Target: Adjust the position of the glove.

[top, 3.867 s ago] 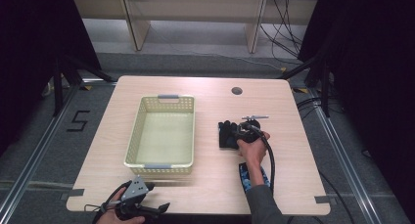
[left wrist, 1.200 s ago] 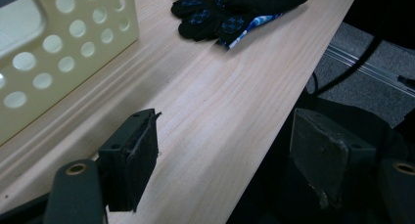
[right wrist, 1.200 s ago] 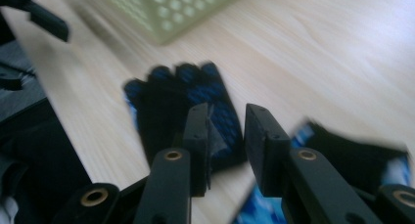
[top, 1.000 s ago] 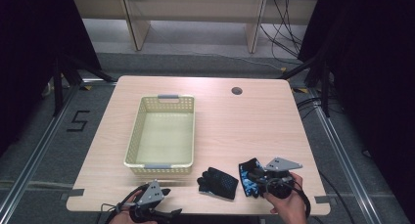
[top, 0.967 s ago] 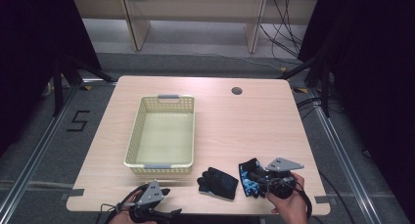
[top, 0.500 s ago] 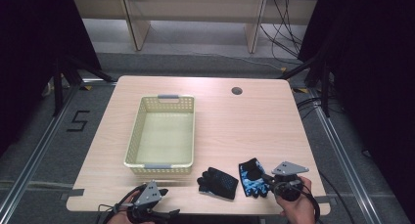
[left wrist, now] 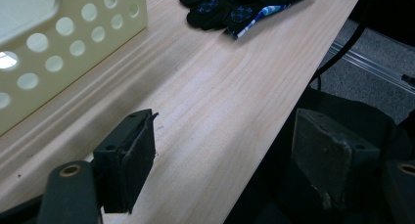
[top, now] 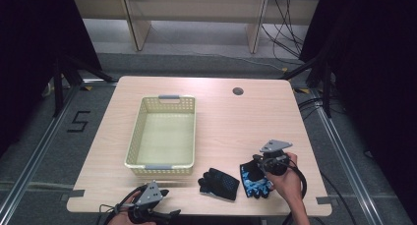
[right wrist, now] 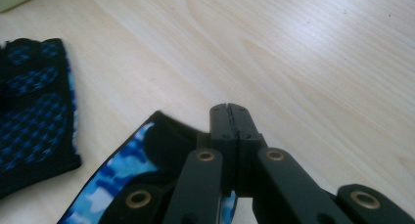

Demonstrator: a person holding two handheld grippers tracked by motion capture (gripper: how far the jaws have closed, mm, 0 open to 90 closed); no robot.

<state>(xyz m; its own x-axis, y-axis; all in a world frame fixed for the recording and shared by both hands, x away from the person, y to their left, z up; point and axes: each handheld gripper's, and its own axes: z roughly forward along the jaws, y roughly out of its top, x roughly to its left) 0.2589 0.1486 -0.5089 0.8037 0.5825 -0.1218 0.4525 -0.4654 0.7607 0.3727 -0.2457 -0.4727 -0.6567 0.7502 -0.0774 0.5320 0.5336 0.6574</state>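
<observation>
Two gloves (top: 236, 181) side by side, flat

Right gripper (right wrist: 229, 108) jaws pressed together over blue camo glove (right wrist: 142, 158); black dotted glove (right wrist: 34, 106) lies left on table (right wrist: 318, 62).

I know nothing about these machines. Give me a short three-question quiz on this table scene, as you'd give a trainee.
1. True or false: the cream basket has a glove inside it.
2. Which claw has its jaws standing apart? A) left claw B) right claw
3. What colour is the pattern on the glove nearest the right claw?

Key: 1 false, it is empty; 2 A; 3 blue, with white.
</observation>
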